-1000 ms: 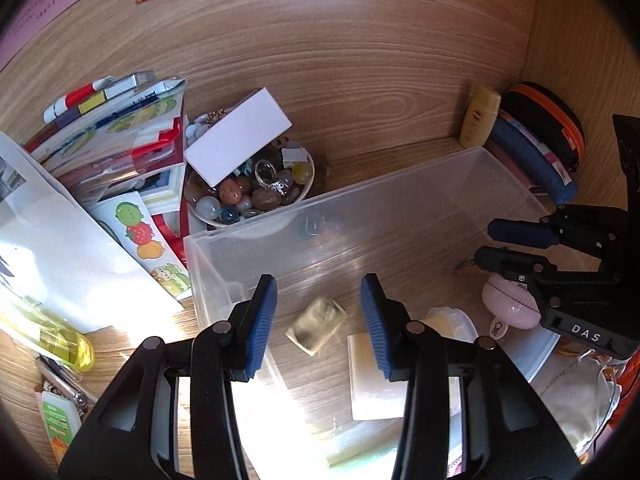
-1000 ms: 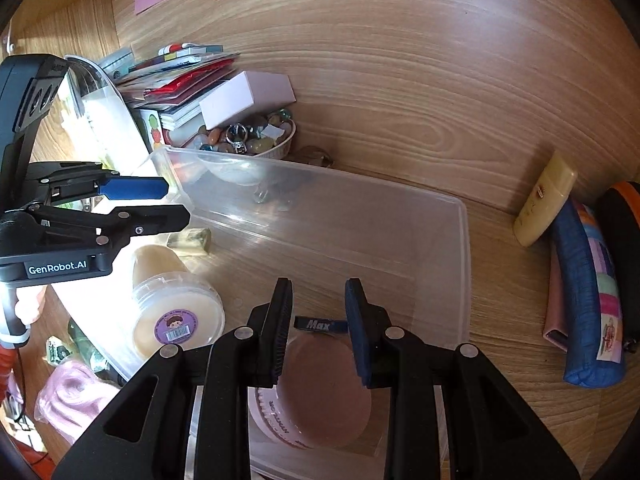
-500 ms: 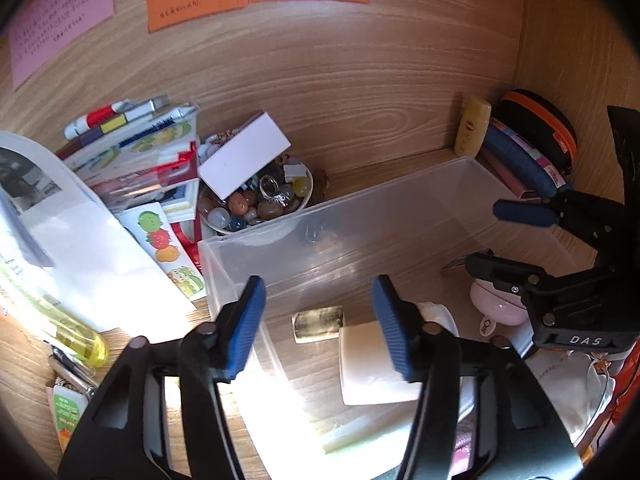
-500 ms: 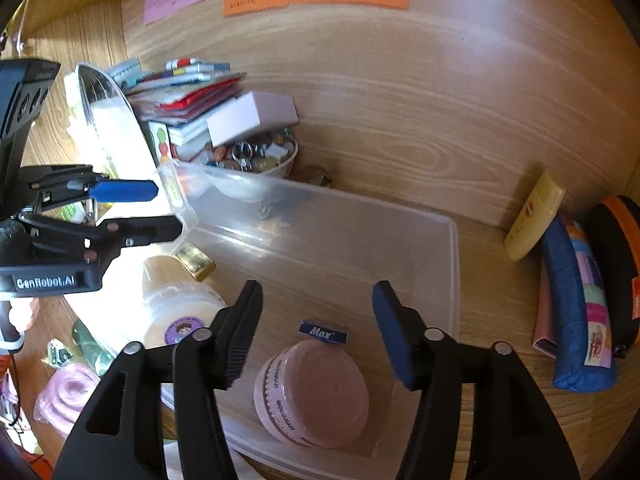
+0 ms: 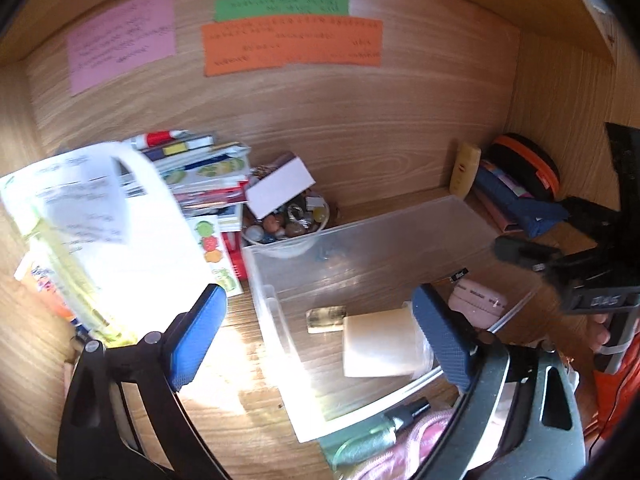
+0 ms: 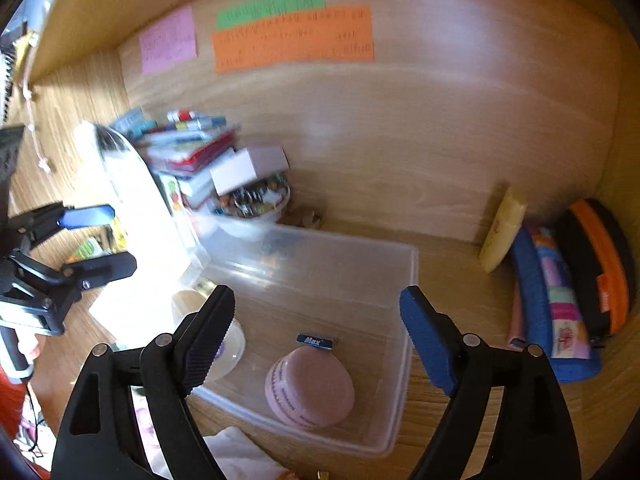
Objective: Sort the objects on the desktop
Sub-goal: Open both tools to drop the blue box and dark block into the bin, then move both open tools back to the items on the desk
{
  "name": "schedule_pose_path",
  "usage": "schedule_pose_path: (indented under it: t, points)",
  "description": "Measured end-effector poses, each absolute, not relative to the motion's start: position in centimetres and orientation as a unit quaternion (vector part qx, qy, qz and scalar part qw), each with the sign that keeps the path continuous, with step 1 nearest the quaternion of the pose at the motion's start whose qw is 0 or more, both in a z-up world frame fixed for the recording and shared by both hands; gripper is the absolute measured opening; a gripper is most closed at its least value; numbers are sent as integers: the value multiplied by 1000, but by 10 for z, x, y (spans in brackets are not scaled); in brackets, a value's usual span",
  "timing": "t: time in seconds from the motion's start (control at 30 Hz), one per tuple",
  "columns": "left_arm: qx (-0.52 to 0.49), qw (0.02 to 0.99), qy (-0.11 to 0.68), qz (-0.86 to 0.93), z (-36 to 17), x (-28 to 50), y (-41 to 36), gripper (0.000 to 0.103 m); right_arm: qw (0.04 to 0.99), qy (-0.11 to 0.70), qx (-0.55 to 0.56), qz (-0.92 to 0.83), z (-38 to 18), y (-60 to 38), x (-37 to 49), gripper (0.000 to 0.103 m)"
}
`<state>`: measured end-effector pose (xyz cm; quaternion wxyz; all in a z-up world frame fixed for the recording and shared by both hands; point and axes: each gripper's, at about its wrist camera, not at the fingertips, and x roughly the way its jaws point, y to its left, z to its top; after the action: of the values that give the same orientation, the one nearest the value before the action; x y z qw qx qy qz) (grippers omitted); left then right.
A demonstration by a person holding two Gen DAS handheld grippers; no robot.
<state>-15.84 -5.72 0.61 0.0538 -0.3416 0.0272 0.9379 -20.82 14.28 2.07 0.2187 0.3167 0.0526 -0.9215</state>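
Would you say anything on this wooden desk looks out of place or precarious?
Yes: the white rectangular card lies tilted across the white bowl of coloured beads, overhanging its rim. Nothing looks spilled or damaged.

Wooden desk (image 6: 448, 272) with clear bin (image 6: 404, 264), book stack (image 5: 200, 184), bead bowl (image 5: 288, 236), pencil cases (image 6: 556, 296).
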Motion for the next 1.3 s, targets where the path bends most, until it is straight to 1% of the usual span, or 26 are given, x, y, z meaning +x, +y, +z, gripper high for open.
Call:
schedule_pose_path:
  t: [0.13,0.27,0.53,0.8,1.1,1.3]
  points:
    - [-340,34,33,939,5,-143,-64,95,224,56,276,-933,38,148,-179,98]
    - [-348,23,22,937,0,-127,-76,95,223,71,256,-938,45,156,-160,98]
    - [-343,8,-7,939,-5,-86,-97,95,212,79,264,-938,38,173,-134,98]
    - [-368,-10,-18,929,-31,-55,-109,95,184,99,265,-941,24,192,-99,98]
    - [-391,-12,-35,920,-54,-33,-114,96,149,82,301,-938,-5,215,-83,98]
    - [-405,-9,-39,913,-68,-20,-113,96,168,55,336,-925,-25,219,-72,98]
